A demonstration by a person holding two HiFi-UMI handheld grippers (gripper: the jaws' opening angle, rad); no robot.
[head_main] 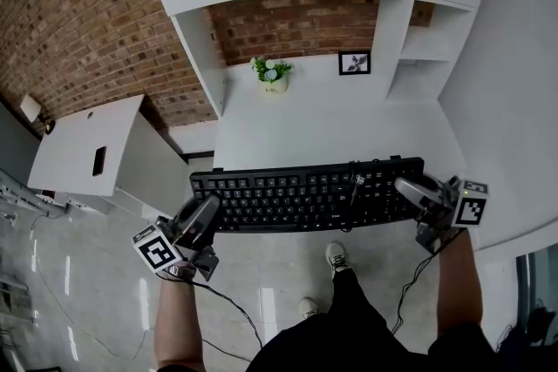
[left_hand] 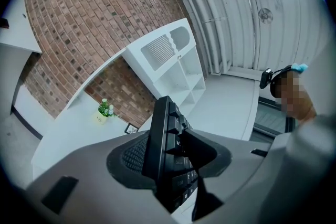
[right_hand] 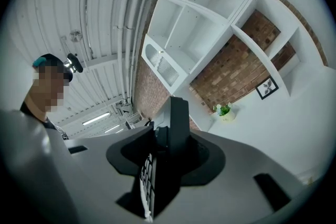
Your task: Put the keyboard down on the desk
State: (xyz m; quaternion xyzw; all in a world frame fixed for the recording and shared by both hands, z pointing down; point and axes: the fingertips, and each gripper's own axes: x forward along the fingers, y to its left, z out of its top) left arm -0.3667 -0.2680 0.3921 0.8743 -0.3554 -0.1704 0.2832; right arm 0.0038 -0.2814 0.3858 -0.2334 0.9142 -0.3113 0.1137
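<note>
Black keyboard [head_main: 305,196] is held level across the near edge of the white desk [head_main: 331,122]; contact with the desktop cannot be told; its cable [head_main: 353,187] is draped over the keys. Left end is clamped in the left gripper [head_main: 207,213], right end in the right gripper [head_main: 411,190]; in both gripper views the pads are seen pressed on the keyboard's two faces. Further back on the desk, a small potted plant [head_main: 272,72] and a framed picture [head_main: 354,63] are set against the brick wall, well apart from the keyboard; white shelving [head_main: 410,30] is seen above.
</note>
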